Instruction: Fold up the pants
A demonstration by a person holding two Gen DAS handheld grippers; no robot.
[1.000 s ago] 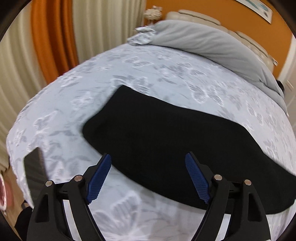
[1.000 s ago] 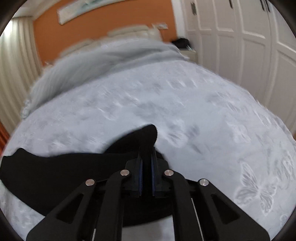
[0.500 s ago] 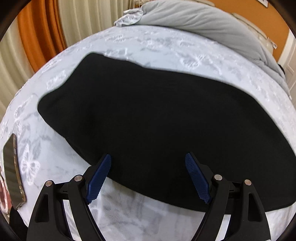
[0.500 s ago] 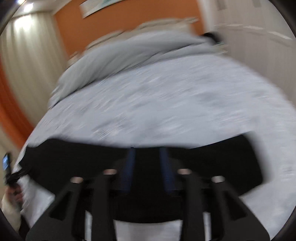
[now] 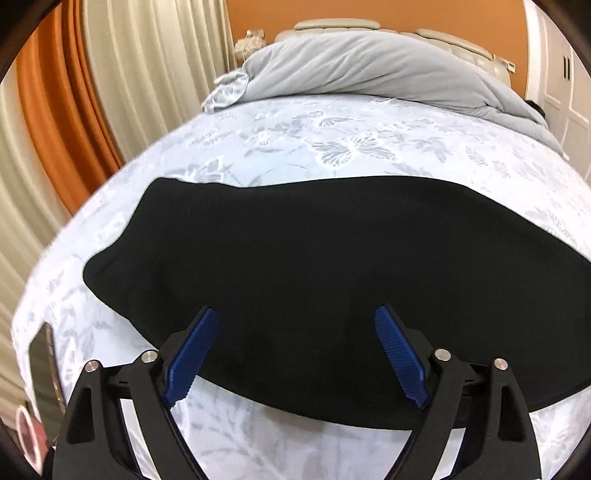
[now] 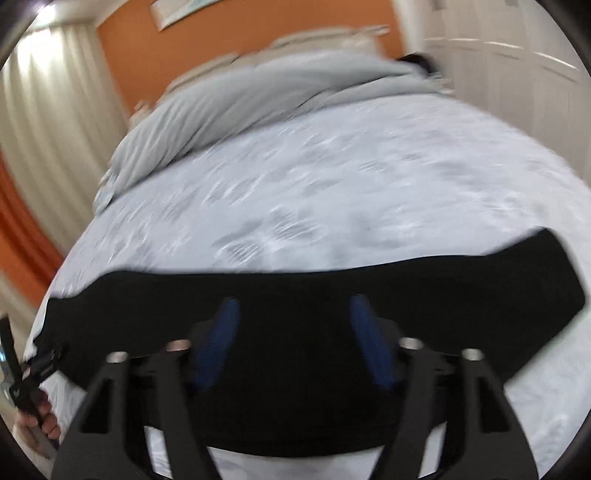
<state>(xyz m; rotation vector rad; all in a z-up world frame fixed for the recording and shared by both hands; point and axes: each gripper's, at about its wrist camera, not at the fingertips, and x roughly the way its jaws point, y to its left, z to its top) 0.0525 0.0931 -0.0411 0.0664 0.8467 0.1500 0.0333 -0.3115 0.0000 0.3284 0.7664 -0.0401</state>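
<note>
On the bed, a pair of black pants is laid flat as a long, smooth band of matte, soft-looking fabric, its ends rounded and its near edge curving toward the foot of the mattress. The bed is covered with a pale blue-grey sheet printed with white butterflies and leaves. A rumpled grey duvet, thick and softly creased, is heaped at the head, in front of a cream padded headboard. Ribbed cream and orange curtains are seen to the left. A dark, flat phone with a glossy edge is seen lying near the left edge of the mattress.

The left tool is held above the near edge of the pants; its black fingers carry ribbed blue pads, the jaws are set wide and opening, and nothing is pinched between them. In the blurred right wrist view, the right tool is seen over the middle of the pants, its jaws about half apart and not closed on the cloth. A hand gripping a black handle is glimpsed at the lower left.
</note>
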